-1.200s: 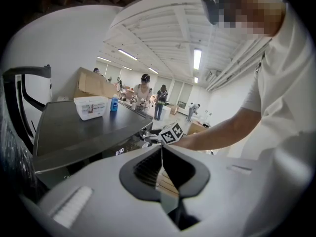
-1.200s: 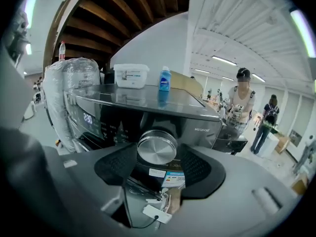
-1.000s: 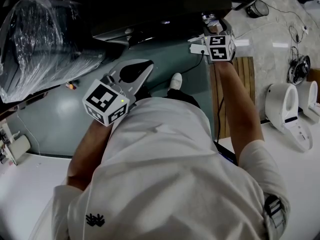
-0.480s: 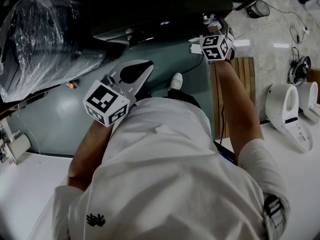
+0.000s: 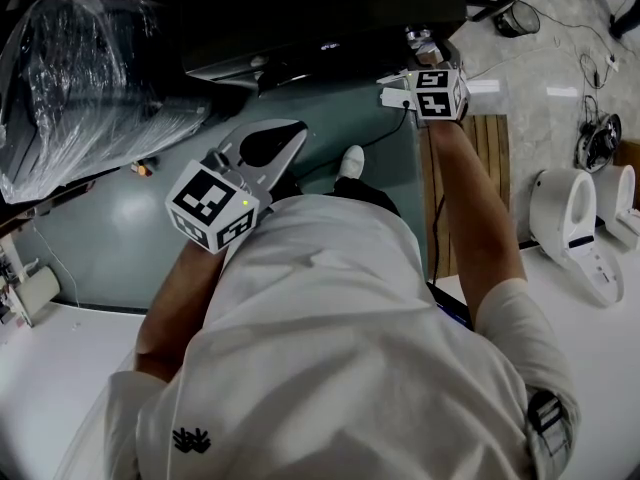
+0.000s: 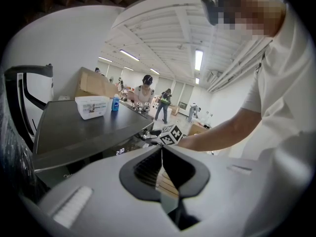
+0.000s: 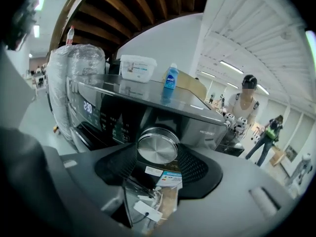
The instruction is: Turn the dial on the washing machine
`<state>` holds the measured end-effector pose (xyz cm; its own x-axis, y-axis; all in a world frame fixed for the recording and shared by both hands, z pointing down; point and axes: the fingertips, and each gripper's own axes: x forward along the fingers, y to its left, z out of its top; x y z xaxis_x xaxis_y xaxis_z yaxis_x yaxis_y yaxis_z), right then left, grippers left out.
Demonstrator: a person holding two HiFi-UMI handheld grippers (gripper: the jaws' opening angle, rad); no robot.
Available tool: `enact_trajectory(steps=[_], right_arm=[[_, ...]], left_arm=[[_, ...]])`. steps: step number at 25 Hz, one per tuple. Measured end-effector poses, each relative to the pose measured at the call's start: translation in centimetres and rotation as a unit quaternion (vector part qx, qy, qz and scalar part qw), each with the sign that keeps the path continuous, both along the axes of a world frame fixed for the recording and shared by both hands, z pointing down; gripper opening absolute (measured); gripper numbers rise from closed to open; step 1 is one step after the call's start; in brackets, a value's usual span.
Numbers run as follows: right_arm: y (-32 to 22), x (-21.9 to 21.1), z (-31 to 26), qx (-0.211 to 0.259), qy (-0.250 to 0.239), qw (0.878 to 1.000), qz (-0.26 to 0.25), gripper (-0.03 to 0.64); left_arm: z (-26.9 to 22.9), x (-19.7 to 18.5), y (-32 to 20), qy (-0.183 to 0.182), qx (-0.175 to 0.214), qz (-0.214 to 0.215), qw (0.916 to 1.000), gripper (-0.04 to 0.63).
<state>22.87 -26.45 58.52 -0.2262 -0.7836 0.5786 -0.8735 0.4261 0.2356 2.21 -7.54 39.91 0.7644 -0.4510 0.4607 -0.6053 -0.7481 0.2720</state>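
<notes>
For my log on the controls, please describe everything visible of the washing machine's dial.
The dial is round, with a brushed, silvery, metal-looking face and a shiny rim. It sits on the dark front of the washing machine, right of the lit display. The right hand-held gripper grips its two sides.

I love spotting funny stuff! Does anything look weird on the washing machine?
Yes. A tag on a string hangs on the washer front, just below the dial that the right tongs grip, as if it were new.
</notes>
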Motion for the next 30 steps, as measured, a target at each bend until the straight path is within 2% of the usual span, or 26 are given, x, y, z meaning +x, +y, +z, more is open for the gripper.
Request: enact_trajectory(steps=[3,5,7,16,23,27,28,30], right_arm=[[-0.1,0.3,-0.2,-0.014,-0.076,0.997,0.022,0.256],[-0.1,0.7,-0.1,-0.03,-0.129,0.99,0.039,0.256],[0.0,0.8,0.0,-0.04,-0.162,0.985,0.05,0.256],[0.9,1.0,0.1,-0.04,-0.155,0.986,0.039,0.258],[6.0,0.5,0.3,-0.061,-0.163,0.984,0.025,0.254],[11.3,-0.8,-1.6,-0.055,-0.152,0.987,0.017,0.052],[12.7,-1.2,-2.2,-0.052,-0.152,0.987,0.017,0.017],[15.4,-2.2,-3.4,-0.05,-0.16,0.986,0.018,0.002]], left_arm=[[0.0,0.2,0.0,-0.001,0.0,0.001,1.0,0.057],[0.0,0.3,0.0,-0.003,-0.001,0.001,1.0,0.057],[0.0,0.4,0.1,-0.004,-0.001,0.002,1.0,0.057],[0.0,1.1,0.7,-0.007,-0.006,0.001,1.0,0.057],[-0.3,0.9,1.4,0.0,0.005,0.027,0.9996,0.057],[-0.8,0.0,2.2,0.011,0.012,0.053,0.9985,0.057],[-0.9,-0.3,2.4,0.014,0.016,0.059,0.998,0.057],[-1.2,-1.1,2.6,0.021,0.021,0.069,0.9972,0.057]])
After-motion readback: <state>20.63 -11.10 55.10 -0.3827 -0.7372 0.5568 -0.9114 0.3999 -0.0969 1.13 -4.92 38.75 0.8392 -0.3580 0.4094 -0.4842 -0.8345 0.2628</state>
